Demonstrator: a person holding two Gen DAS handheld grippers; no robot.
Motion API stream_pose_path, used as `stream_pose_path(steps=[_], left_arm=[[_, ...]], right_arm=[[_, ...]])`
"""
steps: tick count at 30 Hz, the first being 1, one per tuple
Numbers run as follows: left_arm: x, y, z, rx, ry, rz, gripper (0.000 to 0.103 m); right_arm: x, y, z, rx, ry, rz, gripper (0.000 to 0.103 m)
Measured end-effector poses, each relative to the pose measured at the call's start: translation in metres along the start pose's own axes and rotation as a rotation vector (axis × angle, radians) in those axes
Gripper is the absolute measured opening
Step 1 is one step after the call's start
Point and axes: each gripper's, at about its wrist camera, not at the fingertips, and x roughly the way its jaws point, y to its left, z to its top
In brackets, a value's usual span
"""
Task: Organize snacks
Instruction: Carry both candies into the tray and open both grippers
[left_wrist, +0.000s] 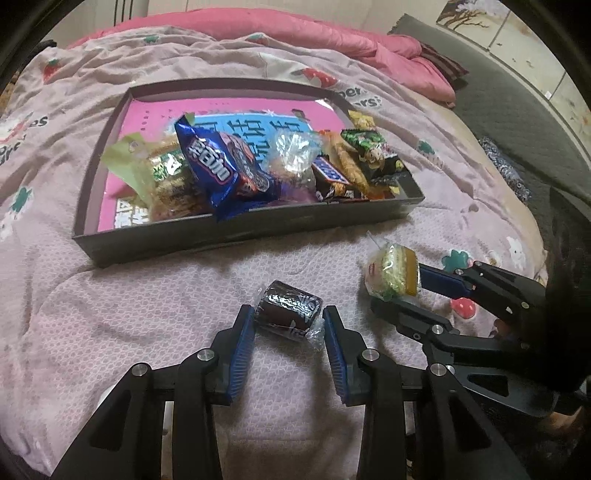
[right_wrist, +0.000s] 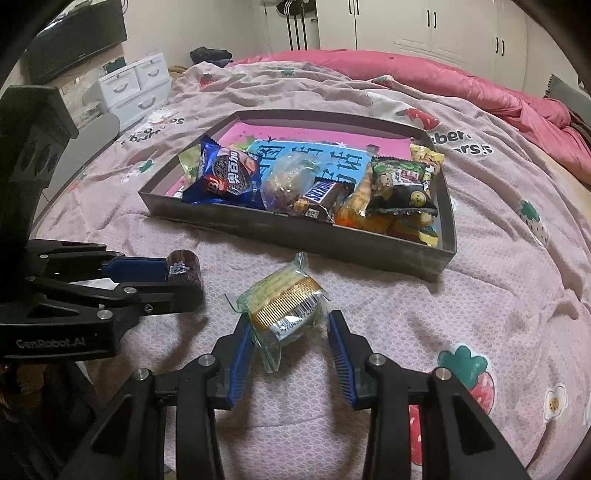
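A dark shallow tray (left_wrist: 236, 236) (right_wrist: 295, 236) on the bed holds several snacks, among them a blue cookie pack (left_wrist: 218, 166) (right_wrist: 229, 177). My left gripper (left_wrist: 289, 317) (right_wrist: 184, 284) is open, its jaws on either side of a dark wrapped cake (left_wrist: 290, 308) (right_wrist: 184, 269) lying on the blanket; the left pad touches it. My right gripper (right_wrist: 290, 326) (left_wrist: 395, 291) is open around a green-and-gold wrapped snack (right_wrist: 284, 299) (left_wrist: 391, 271) on the blanket, short of the tray's near wall.
The bed has a pink strawberry-print blanket (left_wrist: 147, 295) (right_wrist: 480, 288) and a pink quilt (left_wrist: 332, 37) bunched at the back. White drawers (right_wrist: 136, 88) stand beside the bed at the left. A grey mat (left_wrist: 517, 122) lies to the right.
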Motion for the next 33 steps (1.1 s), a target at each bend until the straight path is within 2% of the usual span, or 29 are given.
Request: stream_pose_path(steps=[4, 33], left_arm=[[-0.008, -0.002, 0.000, 0.008, -0.018, 0.021, 0.039], [-0.051, 0.015, 0.009, -0.058, -0.138, 0.044, 0.039]], right_arm=[[-0.003, 0.000, 0.002, 0.006, -0.014, 0.015, 0.040], [-0.023, 0.003, 0.010, 0.014, -0.091, 0.053, 0.040]])
